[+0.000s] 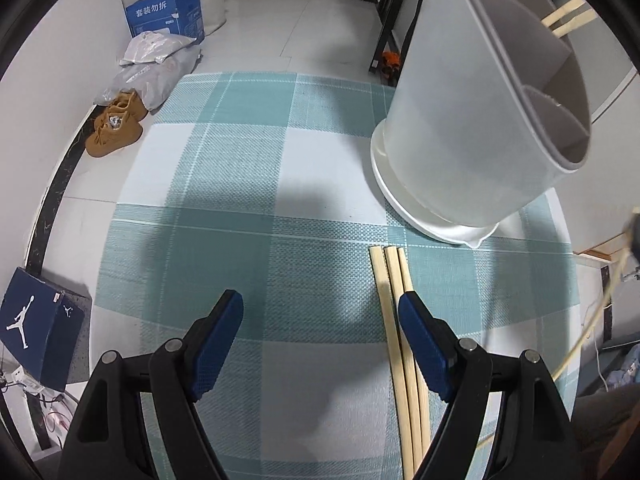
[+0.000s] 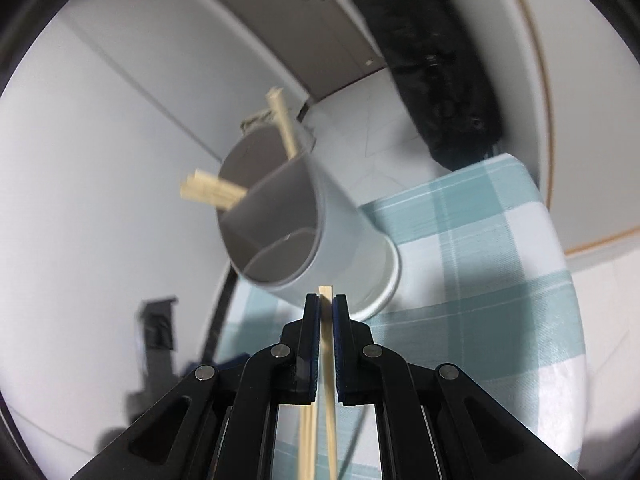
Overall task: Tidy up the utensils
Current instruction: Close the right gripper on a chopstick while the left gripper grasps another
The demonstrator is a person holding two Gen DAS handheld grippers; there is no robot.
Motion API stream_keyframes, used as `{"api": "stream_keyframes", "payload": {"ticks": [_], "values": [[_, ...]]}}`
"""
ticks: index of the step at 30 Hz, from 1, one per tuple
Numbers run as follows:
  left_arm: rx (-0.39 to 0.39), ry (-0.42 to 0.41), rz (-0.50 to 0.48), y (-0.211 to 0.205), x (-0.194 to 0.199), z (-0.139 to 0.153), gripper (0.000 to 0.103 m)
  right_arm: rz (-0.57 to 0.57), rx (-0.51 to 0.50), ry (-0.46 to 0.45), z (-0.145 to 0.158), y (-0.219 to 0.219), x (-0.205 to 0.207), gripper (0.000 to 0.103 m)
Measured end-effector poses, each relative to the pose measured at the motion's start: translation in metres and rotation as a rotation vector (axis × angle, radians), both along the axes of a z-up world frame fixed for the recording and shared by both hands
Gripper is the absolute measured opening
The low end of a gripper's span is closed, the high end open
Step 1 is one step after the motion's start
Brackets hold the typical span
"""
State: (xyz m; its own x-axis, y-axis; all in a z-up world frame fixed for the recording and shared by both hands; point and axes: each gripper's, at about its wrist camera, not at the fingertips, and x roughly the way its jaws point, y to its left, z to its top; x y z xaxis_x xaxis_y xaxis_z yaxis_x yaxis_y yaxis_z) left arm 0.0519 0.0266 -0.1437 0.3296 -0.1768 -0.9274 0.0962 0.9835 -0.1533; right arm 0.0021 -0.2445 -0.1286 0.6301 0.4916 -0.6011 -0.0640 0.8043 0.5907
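Note:
A white divided utensil holder point(image 1: 472, 120) stands on a white saucer on the teal checked cloth point(image 1: 248, 184); it also shows in the right wrist view point(image 2: 304, 236) with wooden chopsticks point(image 2: 212, 192) sticking out of its far compartments. Three wooden chopsticks point(image 1: 400, 344) lie on the cloth beside my left gripper's right finger point(image 1: 424, 340). My left gripper point(image 1: 320, 312) is open and empty, low over the cloth. My right gripper point(image 2: 326, 304) is shut on a pair of wooden chopsticks point(image 2: 328, 364), held in the air just short of the holder's near rim.
On the floor to the left are brown shoes point(image 1: 116, 128), plastic bags point(image 1: 160, 60), a blue carton point(image 1: 168, 12) and a blue shoe box point(image 1: 40, 328). A dark bag point(image 2: 436, 72) hangs behind the table's far right edge.

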Motion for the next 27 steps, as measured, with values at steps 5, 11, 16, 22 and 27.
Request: {"api": "stream_keyframes", "payload": {"ticks": [5,11,16,22,27], "values": [[0.073,0.009,0.005,-0.008,0.004,-0.006,0.076,-0.057,0.037,-0.027,0.012,-0.023,-0.011,0.005],[0.131,0.001,0.005,-0.017,0.004,-0.007,0.076,-0.061,0.002,-0.065,0.015,-0.030,-0.013,0.005],[0.131,-0.002,0.021,-0.019,0.005,-0.005,0.071,-0.065,-0.007,-0.072,0.019,-0.034,-0.016,0.005],[0.125,-0.025,-0.015,-0.032,0.004,-0.003,0.026,-0.061,-0.035,-0.081,0.020,-0.034,-0.014,0.005],[0.120,-0.032,-0.057,-0.036,0.006,-0.002,0.002,-0.057,-0.041,-0.074,0.017,-0.033,-0.012,0.005]]}}
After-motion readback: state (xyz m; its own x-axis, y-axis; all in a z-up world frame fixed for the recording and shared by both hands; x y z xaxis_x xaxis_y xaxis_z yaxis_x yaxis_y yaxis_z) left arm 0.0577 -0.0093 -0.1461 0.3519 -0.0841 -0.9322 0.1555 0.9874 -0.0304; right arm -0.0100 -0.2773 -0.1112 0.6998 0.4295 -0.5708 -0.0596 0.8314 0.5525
